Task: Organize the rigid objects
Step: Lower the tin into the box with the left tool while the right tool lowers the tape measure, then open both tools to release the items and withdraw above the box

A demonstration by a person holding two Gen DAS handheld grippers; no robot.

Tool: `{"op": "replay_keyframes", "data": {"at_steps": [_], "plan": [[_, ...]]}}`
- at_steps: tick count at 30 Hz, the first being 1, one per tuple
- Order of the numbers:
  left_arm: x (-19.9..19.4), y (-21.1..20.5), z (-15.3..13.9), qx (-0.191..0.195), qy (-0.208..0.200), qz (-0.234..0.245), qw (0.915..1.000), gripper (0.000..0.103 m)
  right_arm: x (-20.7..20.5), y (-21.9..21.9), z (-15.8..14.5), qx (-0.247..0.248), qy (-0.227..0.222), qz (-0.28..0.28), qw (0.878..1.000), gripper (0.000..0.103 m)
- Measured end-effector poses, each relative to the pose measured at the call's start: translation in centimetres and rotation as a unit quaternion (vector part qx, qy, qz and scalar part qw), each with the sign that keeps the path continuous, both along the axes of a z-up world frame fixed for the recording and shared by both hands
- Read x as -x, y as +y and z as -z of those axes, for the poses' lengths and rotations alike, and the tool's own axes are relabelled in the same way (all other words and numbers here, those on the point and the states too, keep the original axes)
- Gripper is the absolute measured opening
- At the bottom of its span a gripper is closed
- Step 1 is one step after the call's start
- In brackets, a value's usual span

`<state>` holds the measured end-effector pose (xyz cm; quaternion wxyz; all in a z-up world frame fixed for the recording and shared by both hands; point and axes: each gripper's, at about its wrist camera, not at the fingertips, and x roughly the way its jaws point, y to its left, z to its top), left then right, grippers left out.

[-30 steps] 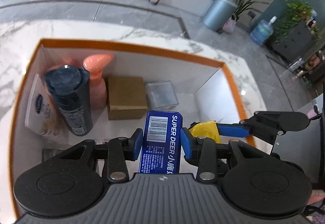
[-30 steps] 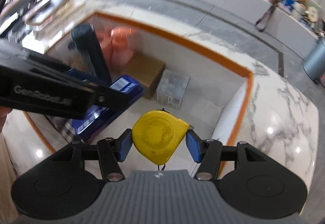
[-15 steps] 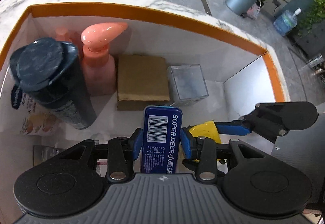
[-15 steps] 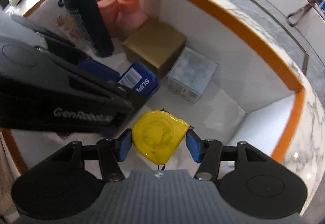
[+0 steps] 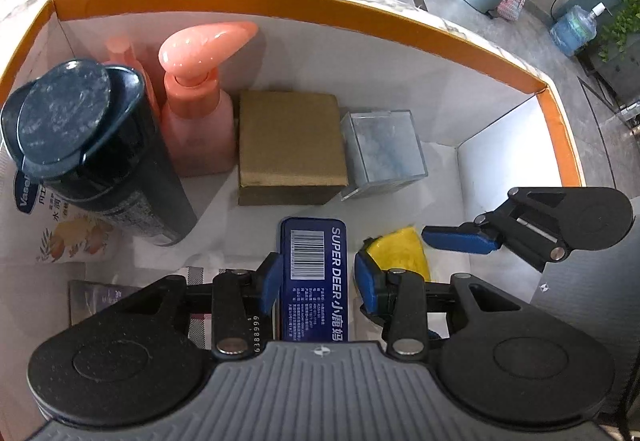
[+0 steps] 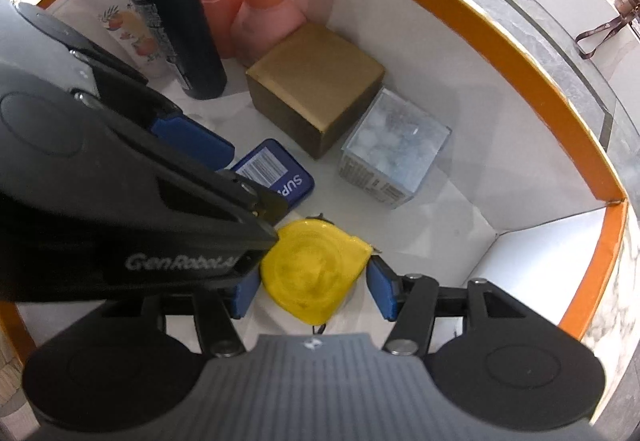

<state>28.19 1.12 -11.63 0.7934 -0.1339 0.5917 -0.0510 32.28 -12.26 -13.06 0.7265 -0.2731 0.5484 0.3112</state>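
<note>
Both grippers are low inside an orange-rimmed white box [image 5: 280, 7]. A blue "SUPER DEER" tin [image 5: 314, 281] lies on the box floor between my left gripper's [image 5: 316, 277] pads, with a gap on each side; it also shows in the right wrist view [image 6: 276, 175]. A yellow tape measure [image 6: 312, 277] lies on the floor between my right gripper's [image 6: 312, 289] pads, the right pad standing clear of it. It shows in the left wrist view [image 5: 400, 249] beside the tin.
In the box stand a dark bottle [image 5: 92, 149], a pink pump bottle [image 5: 200, 109], a brown box [image 5: 290, 145], a clear cube box [image 5: 384, 153] and a Vaseline pouch [image 5: 60, 229]. A checked item [image 5: 196, 281] lies under the left gripper. Marble counter surrounds the box.
Both grippers have come down into the box with their items. The jaws of both have widened and the tin and tape measure now rest on the floor.
</note>
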Motion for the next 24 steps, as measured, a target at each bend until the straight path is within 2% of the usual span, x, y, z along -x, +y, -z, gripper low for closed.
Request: {"op": "replay_keyframes", "data": {"at_steps": [5, 9, 13, 17, 21, 22, 24], "plan": [[-0.8, -0.5, -0.7, -0.005, -0.004, 0.001, 1.0, 0.046, 0.3, -0.2, -0.4, -0.007, -0.005, 0.005, 1.0, 0.066], [-0.3, -0.8, -2.0, -0.005, -0.023, 0.01, 0.9997, 0.047, 1.2, -0.6, -1.4, -0.013, -0.015, 0.015, 1.0, 0.066], [1.4, -0.9, -4.3, -0.007, -0.064, 0.03, 0.9975, 0.052, 2.5, -1.1, -3.4, -0.033, -0.036, 0.04, 0.998, 0.07], [3.5, -0.4, -7.5, -0.013, -0.115, 0.034, 0.9927, 0.06, 4.6, -1.7, -6.5, -0.056, -0.077, 0.065, 0.993, 0.074], [6.4, 0.4, -11.4, -0.029, -0.188, 0.03, 0.9813, 0.068, 6.9, -2.9, -10.0, -0.102, -0.119, 0.119, 0.98, 0.079], [7.2, 0.5, -12.2, -0.034, -0.21, 0.031, 0.9765, 0.069, 6.5, -3.6, -10.7, -0.111, -0.129, 0.132, 0.977, 0.079], [9.3, 0.5, -13.7, -0.047, -0.26, 0.038, 0.9637, 0.079, 7.7, -4.5, -12.0, -0.134, -0.159, 0.165, 0.964, 0.08]]}}
